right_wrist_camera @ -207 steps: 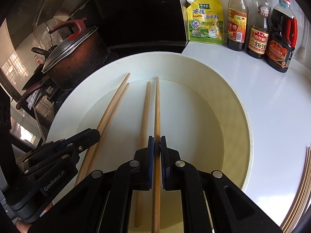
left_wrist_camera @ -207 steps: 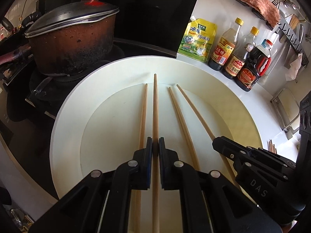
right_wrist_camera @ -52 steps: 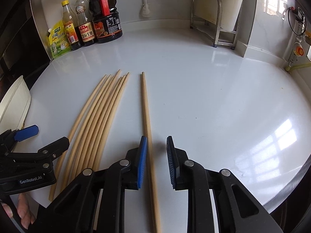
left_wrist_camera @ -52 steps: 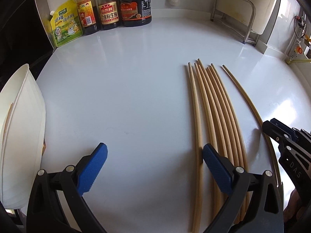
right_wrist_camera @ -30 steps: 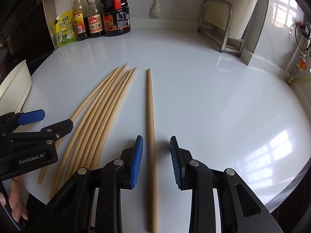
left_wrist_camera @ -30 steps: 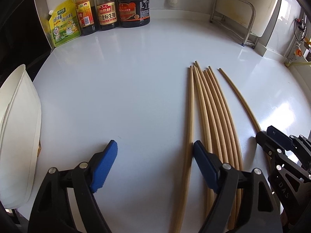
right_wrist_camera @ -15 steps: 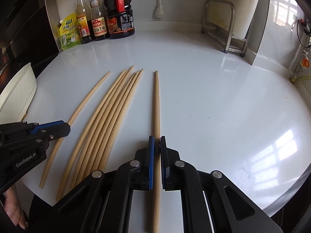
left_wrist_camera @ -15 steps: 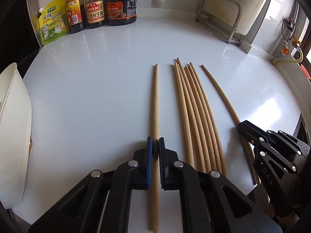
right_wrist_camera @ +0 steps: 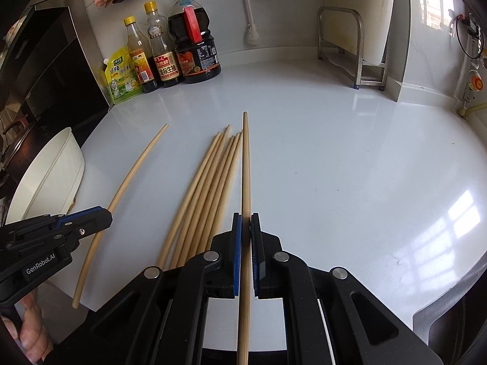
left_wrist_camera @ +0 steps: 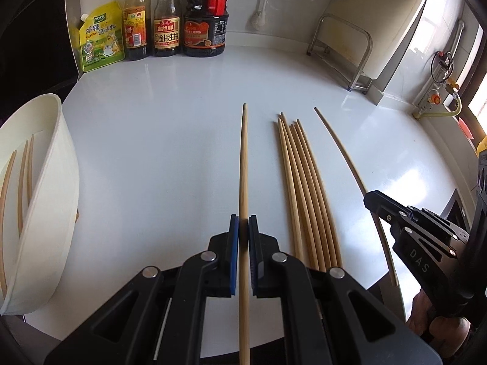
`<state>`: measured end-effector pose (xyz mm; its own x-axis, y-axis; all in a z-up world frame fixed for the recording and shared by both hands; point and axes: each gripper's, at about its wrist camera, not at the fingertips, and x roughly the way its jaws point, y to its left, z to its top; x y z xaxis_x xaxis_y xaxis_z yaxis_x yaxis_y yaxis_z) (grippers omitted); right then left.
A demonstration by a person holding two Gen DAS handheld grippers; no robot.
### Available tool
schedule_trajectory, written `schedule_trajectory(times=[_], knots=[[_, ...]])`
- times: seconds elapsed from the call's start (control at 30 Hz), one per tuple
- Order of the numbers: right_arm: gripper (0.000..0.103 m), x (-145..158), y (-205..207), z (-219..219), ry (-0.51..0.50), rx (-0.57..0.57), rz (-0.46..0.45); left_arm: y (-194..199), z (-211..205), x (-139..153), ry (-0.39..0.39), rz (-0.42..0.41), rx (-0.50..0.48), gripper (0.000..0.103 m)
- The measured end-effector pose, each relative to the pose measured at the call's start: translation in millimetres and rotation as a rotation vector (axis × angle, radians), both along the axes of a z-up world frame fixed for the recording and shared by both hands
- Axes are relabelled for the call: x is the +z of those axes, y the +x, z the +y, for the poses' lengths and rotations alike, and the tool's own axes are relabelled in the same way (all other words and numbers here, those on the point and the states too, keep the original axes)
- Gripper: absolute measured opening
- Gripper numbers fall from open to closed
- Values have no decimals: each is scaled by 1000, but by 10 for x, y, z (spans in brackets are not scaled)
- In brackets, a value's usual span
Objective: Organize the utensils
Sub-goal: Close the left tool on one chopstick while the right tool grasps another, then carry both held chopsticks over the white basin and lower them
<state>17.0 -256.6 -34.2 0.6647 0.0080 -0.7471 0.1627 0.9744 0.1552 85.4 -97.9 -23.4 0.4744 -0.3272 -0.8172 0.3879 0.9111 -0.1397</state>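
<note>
My left gripper (left_wrist_camera: 243, 228) is shut on one wooden chopstick (left_wrist_camera: 243, 164) and holds it pointing forward over the white counter. My right gripper (right_wrist_camera: 246, 228) is shut on another chopstick (right_wrist_camera: 246, 164) in the same way. A bundle of several chopsticks (left_wrist_camera: 304, 188) lies on the counter between the two held ones; it also shows in the right wrist view (right_wrist_camera: 204, 191). The white bowl (left_wrist_camera: 51, 200) at the left holds a few chopsticks (left_wrist_camera: 21, 182). The right gripper shows at the right edge of the left wrist view (left_wrist_camera: 374, 197), and the left gripper at the lower left of the right wrist view (right_wrist_camera: 100, 213).
A yellow pouch (left_wrist_camera: 100, 42) and three sauce bottles (left_wrist_camera: 170, 21) stand at the back of the counter. A metal rack (right_wrist_camera: 353, 48) with a white board stands at the back right. A black stove panel (right_wrist_camera: 48, 70) is beyond the bowl (right_wrist_camera: 51, 176).
Both grippers, open around chopsticks a second ago, shut on one each half a second ago. Both held chopsticks have since lifted off the counter, away from the bundle.
</note>
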Motion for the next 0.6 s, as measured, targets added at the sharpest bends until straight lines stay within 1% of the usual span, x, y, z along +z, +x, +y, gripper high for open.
schedule_trajectory(times=[0.13, 0.27, 0.4, 0.6], knots=[[6, 155, 15, 159, 28, 24, -38, -54, 210, 169, -24, -35, 24, 7], [6, 328, 84, 446, 42, 76, -79, -89, 514, 372, -46, -82, 65, 7], [6, 472, 233, 794, 63, 144, -100, -72, 922, 561, -60, -132, 139, 7], [6, 694, 536, 1482, 85, 275, -138, -60, 1643, 788, -63, -206, 275, 7]])
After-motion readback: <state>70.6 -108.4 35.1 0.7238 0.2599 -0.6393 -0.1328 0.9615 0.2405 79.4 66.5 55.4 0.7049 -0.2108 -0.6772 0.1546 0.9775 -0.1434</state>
